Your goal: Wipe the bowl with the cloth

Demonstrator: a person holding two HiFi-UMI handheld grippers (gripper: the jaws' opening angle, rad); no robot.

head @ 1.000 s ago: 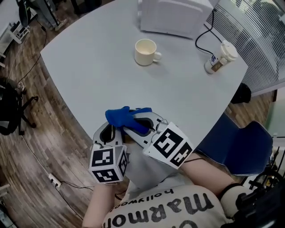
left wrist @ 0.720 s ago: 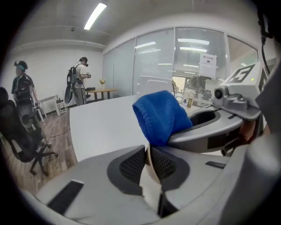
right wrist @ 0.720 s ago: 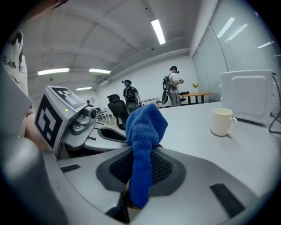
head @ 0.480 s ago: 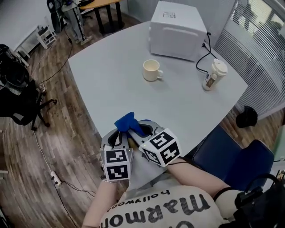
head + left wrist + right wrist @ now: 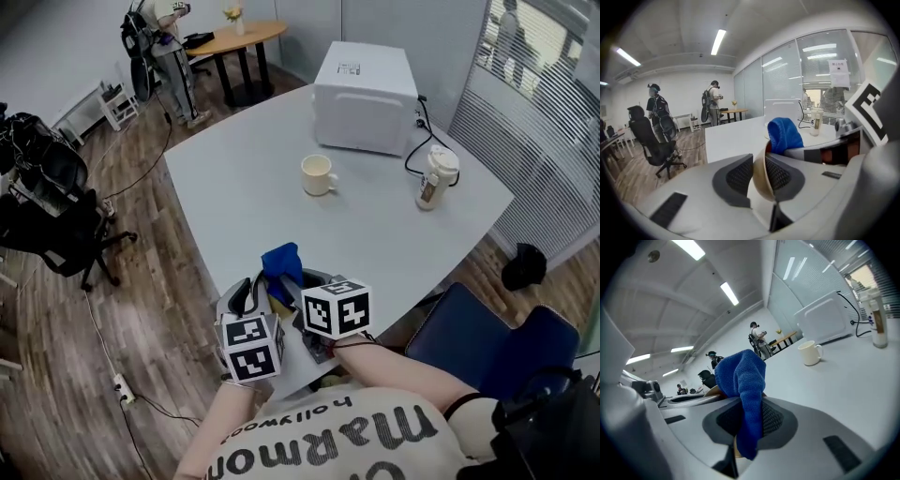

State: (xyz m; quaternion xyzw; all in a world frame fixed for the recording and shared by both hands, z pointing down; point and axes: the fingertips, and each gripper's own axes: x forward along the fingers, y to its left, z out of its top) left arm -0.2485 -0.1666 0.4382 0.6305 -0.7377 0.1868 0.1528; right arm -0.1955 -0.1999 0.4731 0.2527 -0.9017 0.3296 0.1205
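Note:
My left gripper [image 5: 759, 177] has the wall of a tan bowl [image 5: 762, 180] between its pads; its jaws have just been opening and the pads still touch the bowl. My right gripper [image 5: 747, 423] is shut on a blue cloth [image 5: 744, 380], which drapes over the bowl's rim [image 5: 712, 390]. In the head view both grippers hang at the table's near edge, close to my body. There the left gripper [image 5: 246, 296] and right gripper [image 5: 298, 287] meet around the bowl [image 5: 275, 304], and the cloth [image 5: 281, 261] sticks up above it. Most of the bowl is hidden.
On the grey table [image 5: 234, 197] stand a cream mug [image 5: 318, 174], a white box-shaped appliance [image 5: 366, 84] with a black cable, and a lidded cup [image 5: 433, 178]. A blue chair [image 5: 469, 328] sits at the right and black office chairs [image 5: 52, 216] at the left. People stand far back.
Both grippers have risen with the bowl and cloth. The right gripper has rolled, so its marker cube shows another face, and the cloth now points more upright.

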